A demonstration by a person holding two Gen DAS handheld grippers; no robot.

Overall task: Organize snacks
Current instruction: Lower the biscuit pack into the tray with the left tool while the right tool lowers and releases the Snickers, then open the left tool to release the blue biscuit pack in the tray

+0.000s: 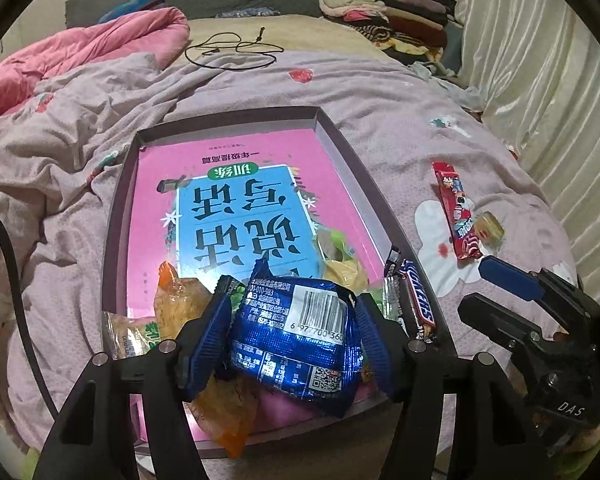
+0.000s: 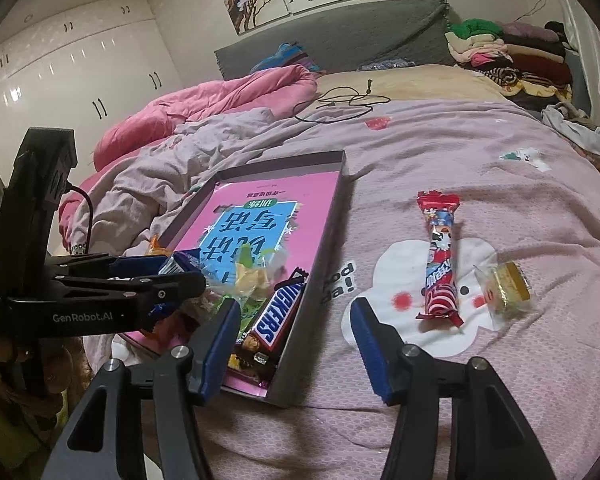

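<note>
My left gripper (image 1: 294, 328) is shut on a blue foil snack packet (image 1: 300, 332), barcode side up, over the near end of a shallow grey tray (image 1: 340, 140). A pink book (image 1: 236, 200) lines the tray, which also holds a Snickers bar (image 1: 416, 300), orange packets (image 1: 176, 296) and a yellow-green one (image 1: 340, 260). My right gripper (image 2: 294, 316) is open with nothing in it, above the tray's right wall (image 2: 328, 240) and the bedspread. To its right lie a long red packet (image 2: 440, 264) and a small yellow clear-wrapped sweet (image 2: 504, 288). The left gripper (image 2: 168, 276) shows from the side.
Everything rests on a bed with a mauve bedspread (image 2: 460, 160). A pink quilt (image 2: 220, 100) is bunched at the far left, a black cable (image 2: 340, 104) lies behind the tray, and folded clothes (image 2: 512, 52) are stacked at the far right by a curtain (image 1: 540, 80).
</note>
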